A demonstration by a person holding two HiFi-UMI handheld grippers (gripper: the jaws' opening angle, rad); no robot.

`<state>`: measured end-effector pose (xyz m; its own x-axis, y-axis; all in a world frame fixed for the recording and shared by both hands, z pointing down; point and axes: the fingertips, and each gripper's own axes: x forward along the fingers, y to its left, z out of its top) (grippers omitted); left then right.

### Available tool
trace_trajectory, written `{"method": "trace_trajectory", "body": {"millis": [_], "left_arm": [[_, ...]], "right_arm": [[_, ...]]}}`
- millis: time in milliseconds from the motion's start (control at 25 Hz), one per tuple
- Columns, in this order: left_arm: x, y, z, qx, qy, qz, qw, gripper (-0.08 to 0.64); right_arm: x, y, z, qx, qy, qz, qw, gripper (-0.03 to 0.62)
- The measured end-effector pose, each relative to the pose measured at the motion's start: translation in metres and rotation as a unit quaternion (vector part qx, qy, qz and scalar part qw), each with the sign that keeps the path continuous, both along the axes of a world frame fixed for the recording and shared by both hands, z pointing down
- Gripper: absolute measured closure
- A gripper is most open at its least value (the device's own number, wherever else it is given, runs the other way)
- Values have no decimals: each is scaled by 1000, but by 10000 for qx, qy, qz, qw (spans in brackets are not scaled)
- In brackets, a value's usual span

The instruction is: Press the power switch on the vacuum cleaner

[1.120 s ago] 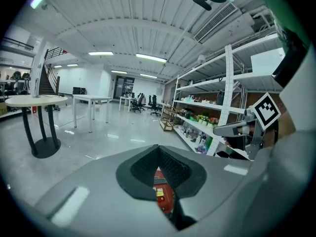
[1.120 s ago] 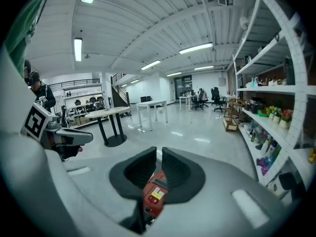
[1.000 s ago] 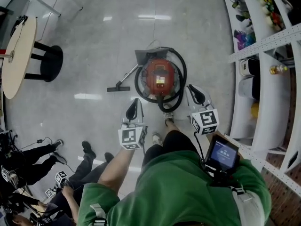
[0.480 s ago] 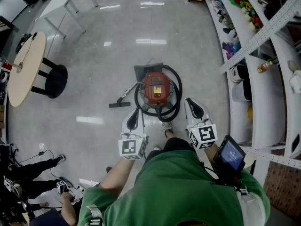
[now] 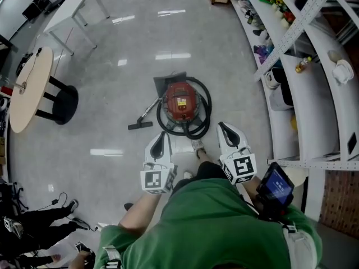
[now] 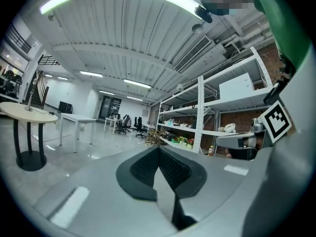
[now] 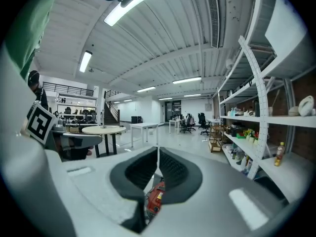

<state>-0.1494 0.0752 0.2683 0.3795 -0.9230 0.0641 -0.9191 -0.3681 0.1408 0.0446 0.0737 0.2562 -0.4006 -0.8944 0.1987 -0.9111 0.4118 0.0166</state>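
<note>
Vacuum cleaner (image 5: 181,104) lies ahead of left hand-held gripper (image 5: 161,134) and right hand-held gripper (image 5: 223,126), both closed.

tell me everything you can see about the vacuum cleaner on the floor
The vacuum cleaner is a round red canister with a small yellowish label on top. It stands upright on the glossy grey floor just ahead of the person. A black hose loops around its body. A thin wand slants out to the left and ends in a black floor nozzle lying flat on the floor.

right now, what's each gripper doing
Left gripper: shut, holding nothing.
Right gripper: shut, holding nothing, not touching the vacuum cleaner.
</note>
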Motion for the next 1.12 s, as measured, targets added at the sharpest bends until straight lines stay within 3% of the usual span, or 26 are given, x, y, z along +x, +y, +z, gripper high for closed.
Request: {"method": "trace_trajectory", "body": {"millis": [440,680,1120], "left_arm": [[13,40,-18,-41,-18,-7,10000,554],[47,52,-35,64,-132,11,9999,554],[90,66,-25,96,-195,446,9988,554]], "right_arm": [[13,50,-15,111,147,66,9998,578],[44,67,-29,196,100,81,9997,578],[70,90,-20,22,-125,235,9996,583]]}}
